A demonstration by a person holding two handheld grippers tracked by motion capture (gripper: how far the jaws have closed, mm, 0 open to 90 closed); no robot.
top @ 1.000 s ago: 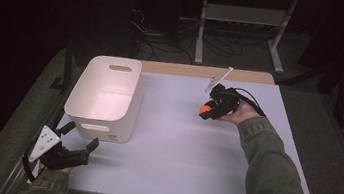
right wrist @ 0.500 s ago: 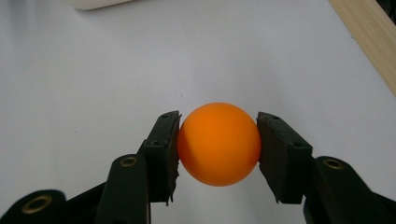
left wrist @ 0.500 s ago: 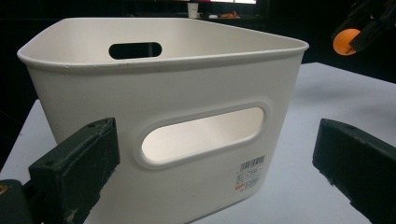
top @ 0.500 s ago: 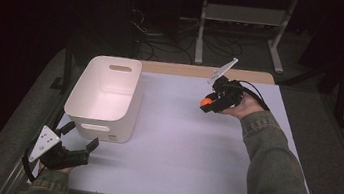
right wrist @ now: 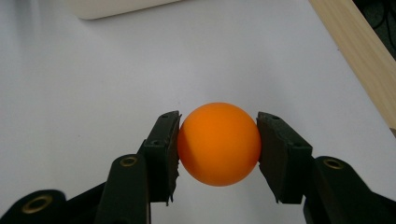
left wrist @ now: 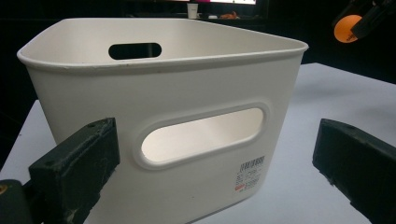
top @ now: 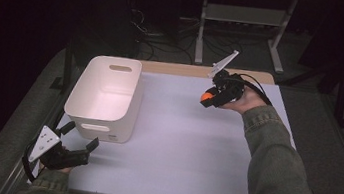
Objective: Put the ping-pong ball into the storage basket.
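We are clamping the orange ball [right wrist: 218, 143] in our right gripper [right wrist: 218, 154] above the table [top: 179, 143]; our left gripper [top: 81, 138] is gaping wide beside the white bin [top: 105, 93].

White-topped table [top: 173, 147] is carrying one item directly: a white handled bin [top: 104, 98], sitting at about 10 o'clock from the table's centre, near the left edge. Bare wooden strip [top: 188, 70] is showing along the 12 o'clock edge.
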